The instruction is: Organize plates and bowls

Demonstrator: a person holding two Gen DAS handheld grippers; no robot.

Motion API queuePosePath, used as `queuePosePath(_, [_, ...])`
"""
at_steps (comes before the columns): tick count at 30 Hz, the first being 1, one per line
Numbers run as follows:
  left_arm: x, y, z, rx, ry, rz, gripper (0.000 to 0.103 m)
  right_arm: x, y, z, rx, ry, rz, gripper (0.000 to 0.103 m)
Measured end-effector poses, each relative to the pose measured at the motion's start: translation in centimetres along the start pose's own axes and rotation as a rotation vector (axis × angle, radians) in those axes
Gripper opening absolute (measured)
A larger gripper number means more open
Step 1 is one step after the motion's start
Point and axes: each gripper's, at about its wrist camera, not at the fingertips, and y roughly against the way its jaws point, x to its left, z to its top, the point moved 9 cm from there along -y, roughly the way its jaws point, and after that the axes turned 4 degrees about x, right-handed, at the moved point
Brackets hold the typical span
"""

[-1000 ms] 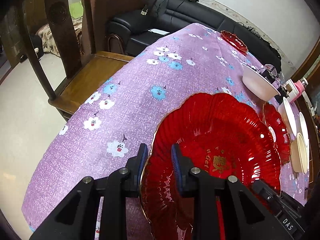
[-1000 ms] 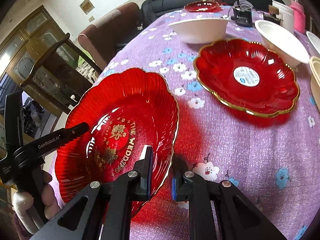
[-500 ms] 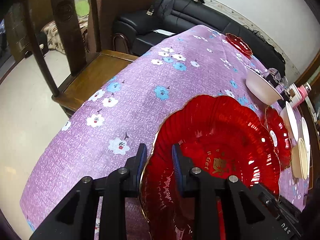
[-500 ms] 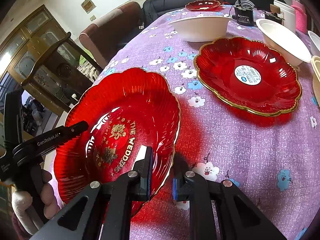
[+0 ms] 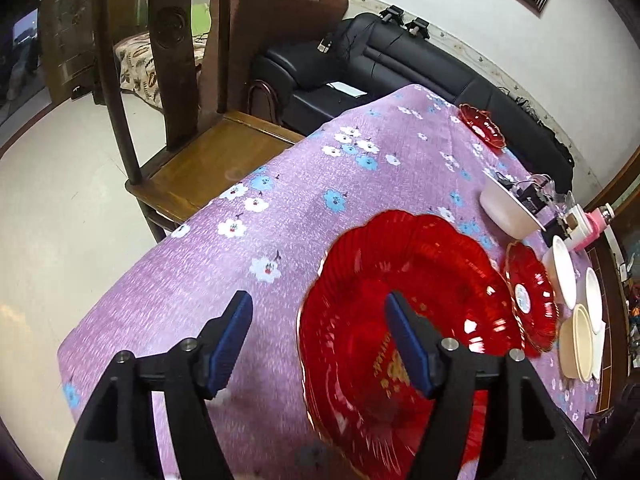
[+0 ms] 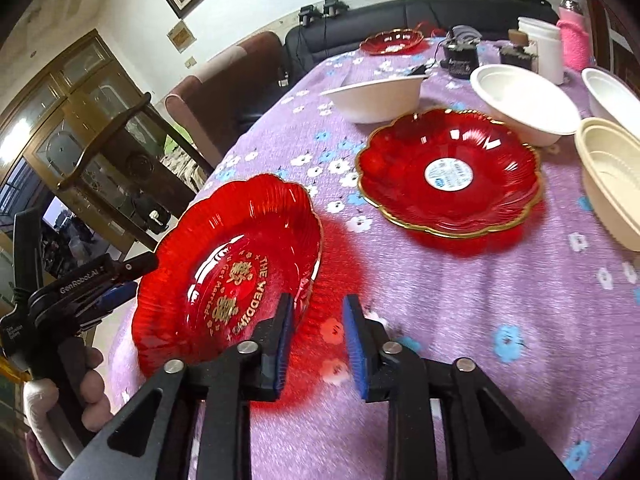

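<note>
A large red scalloped plate with gold lettering [image 5: 404,304] [image 6: 236,264] lies on the purple flowered tablecloth [image 5: 256,248] near its corner. My left gripper [image 5: 318,330] is open, its jaws wide apart astride the plate's near rim. My right gripper [image 6: 318,318] is open, its left finger beside the plate's rim. A second red plate with a white sticker [image 6: 450,172] [image 5: 530,300] lies beyond. A small red dish [image 6: 392,40] [image 5: 482,126] sits at the far end. White bowls [image 6: 376,94] [image 6: 524,102] and stacked cream bowls [image 6: 614,172] [image 5: 580,340] stand around.
A wooden chair [image 5: 172,120] stands against the table's left edge, a black sofa [image 5: 400,64] behind. Small gadgets [image 6: 462,56], a white jar [image 6: 540,48] and a pink bottle [image 6: 574,36] stand at the far right. The left gripper [image 6: 80,292] shows in the right wrist view.
Both grippers have opened and let go of the large red plate, which now rests on the cloth. Both have pulled back and up a little.
</note>
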Motion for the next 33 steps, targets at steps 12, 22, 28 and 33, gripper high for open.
queuePosePath(12, [-5.7, 5.0, -2.6, -0.094, -0.137, -0.028, 0.071, -3.9, 4.0, -0.8, -0.061, 0.022, -0.057, 0.041])
queuePosePath(22, [-17.6, 10.4, -5.6, -0.187, -0.358, -0.191, 0.071, -7.4, 7.5, -0.5, -0.113, -0.029, -0.072, 0.04])
queuePosePath(28, [-23.8, 14.3, -7.6, -0.189, -0.408, -0.379, 0.071, -9.6, 11.1, 0.7, -0.173, -0.05, -0.105, 0.04])
queuePosePath(33, [-27.3, 18.6, -8.6, -0.185, -0.456, -0.481, 0.071, -11.1, 14.8, 2.3, -0.229, -0.059, -0.124, 0.04])
